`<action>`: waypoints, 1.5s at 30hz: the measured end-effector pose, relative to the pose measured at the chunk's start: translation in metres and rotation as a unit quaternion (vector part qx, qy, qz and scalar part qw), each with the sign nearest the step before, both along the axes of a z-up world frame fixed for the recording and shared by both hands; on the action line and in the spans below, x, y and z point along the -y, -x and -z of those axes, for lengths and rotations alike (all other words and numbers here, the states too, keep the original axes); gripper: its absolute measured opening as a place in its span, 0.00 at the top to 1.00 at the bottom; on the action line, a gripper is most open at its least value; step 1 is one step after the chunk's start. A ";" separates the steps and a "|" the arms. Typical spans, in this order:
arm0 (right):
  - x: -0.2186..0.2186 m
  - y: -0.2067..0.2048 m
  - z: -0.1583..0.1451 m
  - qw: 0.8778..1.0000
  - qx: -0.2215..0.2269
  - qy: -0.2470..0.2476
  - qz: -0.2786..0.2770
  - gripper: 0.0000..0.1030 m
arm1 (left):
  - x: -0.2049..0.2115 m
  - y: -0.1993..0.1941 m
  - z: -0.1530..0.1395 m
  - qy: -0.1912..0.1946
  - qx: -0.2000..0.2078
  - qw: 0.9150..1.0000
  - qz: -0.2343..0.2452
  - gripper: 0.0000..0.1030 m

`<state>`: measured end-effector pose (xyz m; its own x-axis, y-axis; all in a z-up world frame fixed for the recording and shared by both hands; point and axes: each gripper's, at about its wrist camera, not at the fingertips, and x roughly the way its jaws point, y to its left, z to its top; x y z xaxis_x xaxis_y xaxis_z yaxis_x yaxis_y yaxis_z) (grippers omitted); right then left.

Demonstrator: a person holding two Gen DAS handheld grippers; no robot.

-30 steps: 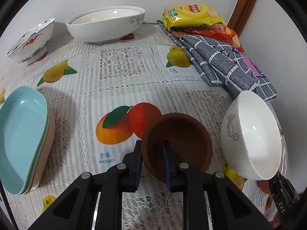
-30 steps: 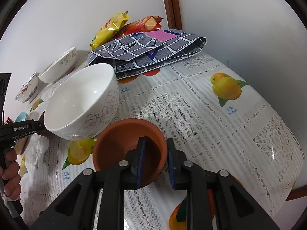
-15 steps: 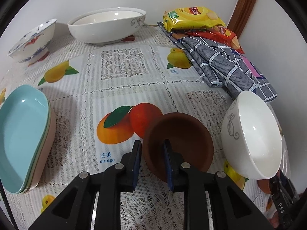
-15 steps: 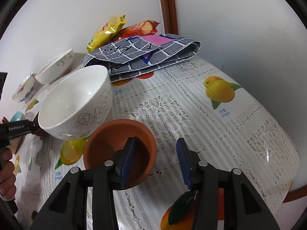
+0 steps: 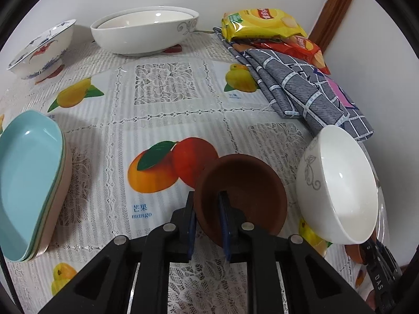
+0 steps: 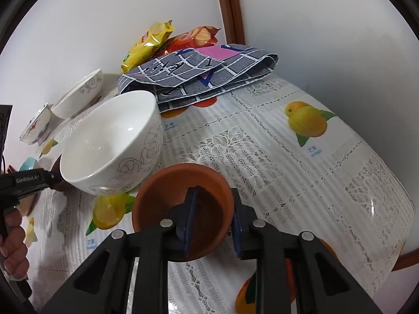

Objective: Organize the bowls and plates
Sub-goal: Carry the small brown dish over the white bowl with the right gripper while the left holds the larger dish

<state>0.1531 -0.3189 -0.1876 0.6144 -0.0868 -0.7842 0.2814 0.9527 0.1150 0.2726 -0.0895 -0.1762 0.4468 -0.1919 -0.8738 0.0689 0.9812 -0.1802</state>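
A dark brown bowl (image 5: 243,198) sits on the fruit-print tablecloth (image 5: 162,120). My left gripper (image 5: 207,201) straddles its near rim, one finger inside and one outside. Its jaws are closing and the pads press on the wall. To its right stands a white bowl (image 5: 337,188) with a grey flower print, also visible from the right wrist (image 6: 110,144). My right gripper (image 6: 213,196) straddles the right rim of a terracotta bowl (image 6: 167,191). Its jaws are closing, and a gap still shows between the inner pad and the wall.
A stack of teal plates (image 5: 26,183) lies at the left. At the back are a large white oval bowl (image 5: 144,36) and a blue-and-red patterned bowl (image 5: 42,52). Snack bags (image 5: 259,23) and a folded grey checked cloth (image 5: 301,91) fill the far right corner. The table edge (image 6: 398,235) curves close on the right.
The right jaws opened wide off the terracotta bowl's rim, then narrowed around it again. The left jaws drew tighter on the brown bowl's rim. Neither hand shifted.
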 end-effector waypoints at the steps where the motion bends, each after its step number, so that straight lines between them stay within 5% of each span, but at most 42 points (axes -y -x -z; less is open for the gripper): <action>1: 0.000 0.000 0.000 1.000 0.000 -0.001 0.003 0.81 | 0.000 0.001 -0.001 0.002 0.000 1.000 0.002 0.88; 9: 0.015 0.004 -0.002 0.998 -0.007 -0.065 0.024 0.89 | 0.004 0.010 -0.016 0.009 0.014 1.000 0.013 0.91; 35: -0.014 0.013 -0.100 0.998 0.047 -0.030 0.027 0.90 | -0.043 0.041 -0.097 0.021 0.076 0.997 0.002 0.91; 45: -0.032 -0.005 -0.113 0.997 0.059 -0.035 0.020 0.90 | -0.078 0.038 -0.108 0.011 0.086 0.996 -0.029 0.91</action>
